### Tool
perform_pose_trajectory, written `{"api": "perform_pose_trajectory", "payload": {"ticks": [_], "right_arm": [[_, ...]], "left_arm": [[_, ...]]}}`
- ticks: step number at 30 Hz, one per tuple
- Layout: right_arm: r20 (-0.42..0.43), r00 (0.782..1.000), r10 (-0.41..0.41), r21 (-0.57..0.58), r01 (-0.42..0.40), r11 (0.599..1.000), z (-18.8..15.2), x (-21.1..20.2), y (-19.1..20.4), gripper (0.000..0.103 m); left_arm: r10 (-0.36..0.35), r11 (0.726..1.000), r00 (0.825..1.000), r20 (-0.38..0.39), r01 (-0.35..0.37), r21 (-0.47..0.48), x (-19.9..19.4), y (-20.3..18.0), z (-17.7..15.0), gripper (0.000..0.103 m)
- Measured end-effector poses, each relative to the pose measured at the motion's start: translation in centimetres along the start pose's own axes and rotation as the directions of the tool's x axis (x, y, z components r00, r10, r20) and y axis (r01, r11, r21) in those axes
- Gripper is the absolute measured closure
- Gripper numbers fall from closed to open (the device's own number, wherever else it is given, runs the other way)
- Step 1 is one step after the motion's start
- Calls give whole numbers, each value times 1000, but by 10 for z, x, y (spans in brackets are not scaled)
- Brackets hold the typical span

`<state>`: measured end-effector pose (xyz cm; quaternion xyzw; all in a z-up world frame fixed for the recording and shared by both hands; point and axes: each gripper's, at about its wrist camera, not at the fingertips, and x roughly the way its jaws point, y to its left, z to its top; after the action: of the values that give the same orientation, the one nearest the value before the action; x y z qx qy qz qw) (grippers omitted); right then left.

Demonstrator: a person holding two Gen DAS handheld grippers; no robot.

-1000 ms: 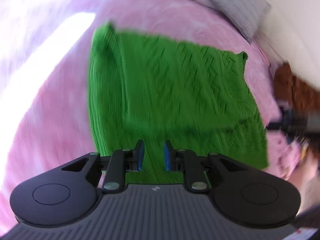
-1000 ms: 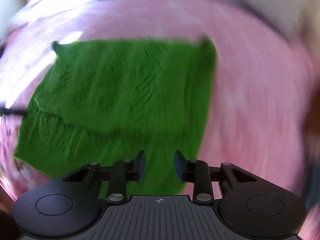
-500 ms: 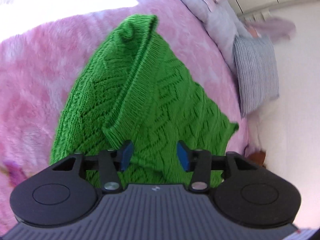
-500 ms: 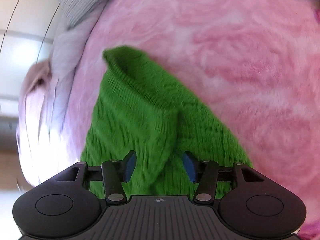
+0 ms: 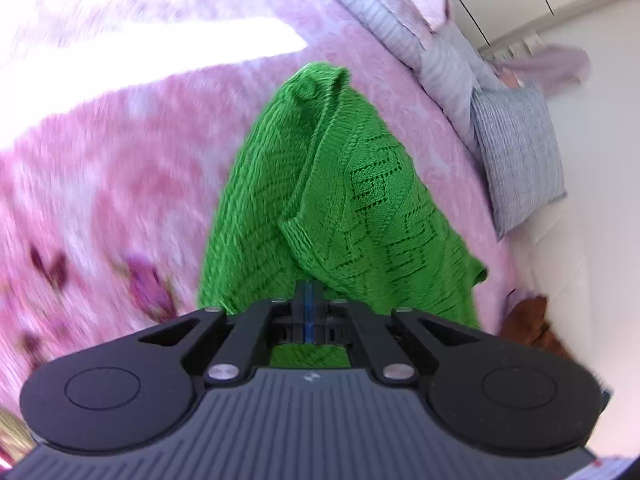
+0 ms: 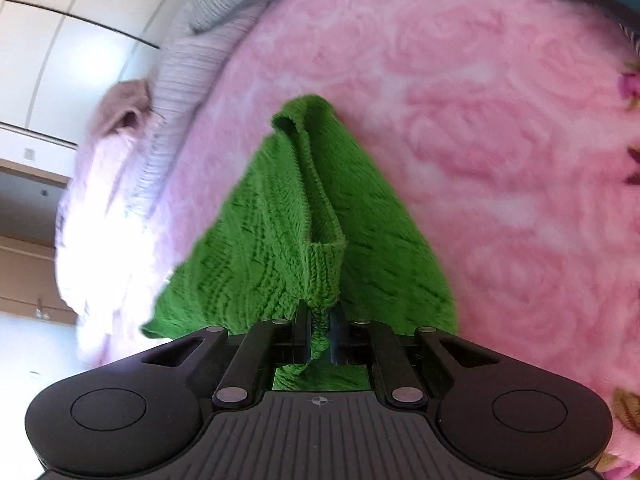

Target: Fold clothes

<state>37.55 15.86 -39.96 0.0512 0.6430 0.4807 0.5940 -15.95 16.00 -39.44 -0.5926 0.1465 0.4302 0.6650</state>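
A green knitted sweater [image 5: 360,184] lies on a pink fleece blanket [image 5: 120,180] and is pulled up into a tent shape toward both grippers. My left gripper [image 5: 308,296] is shut, its blue pads pressed together on a fold of the sweater's edge. In the right wrist view the sweater [image 6: 260,240] rises the same way. The jaws of my right gripper [image 6: 320,316] are closing, and a ribbed hem corner is pinched between them. The far end of the sweater rests bunched on the blanket [image 6: 500,140].
Grey striped pillows [image 5: 520,152] lie along the bed's far edge by a white wall. A pale pink garment [image 6: 120,108] and white wardrobe doors [image 6: 60,20] lie beyond the pillows. A brown object [image 5: 528,316] sits off the bed's corner.
Both grippers rolled and came down onto the sweater's near edge, opened wider, then shut on it. The sweater went from lying flat to being drawn up into a peak.
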Motion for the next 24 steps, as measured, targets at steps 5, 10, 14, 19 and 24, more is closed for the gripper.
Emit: {"api": "perform_pose_trajectory", "payload": {"ticks": [5, 10, 14, 19, 24], "right_arm": [[19, 1000, -12, -4, 12, 1000, 5, 11, 2, 98], [-2, 1000, -31, 13, 31, 999, 12, 20, -3, 97], [7, 1000, -18, -33, 18, 999, 16, 13, 0, 97], [19, 999, 47, -49, -46, 998, 18, -9, 3, 98], [0, 1000, 3, -81, -3, 997, 15, 4, 5, 97]], "left_arm": [[-30, 995, 999, 39, 34, -95, 28, -2, 8, 69], [-12, 991, 1000, 20, 15, -129, 62, -3, 20, 82], [23, 998, 999, 46, -20, -61, 47, -7, 15, 103], [33, 996, 994, 102, -24, -86, -4, 7, -2, 103], [18, 990, 997, 71, -8, -141, 10, 3, -4, 88]]}}
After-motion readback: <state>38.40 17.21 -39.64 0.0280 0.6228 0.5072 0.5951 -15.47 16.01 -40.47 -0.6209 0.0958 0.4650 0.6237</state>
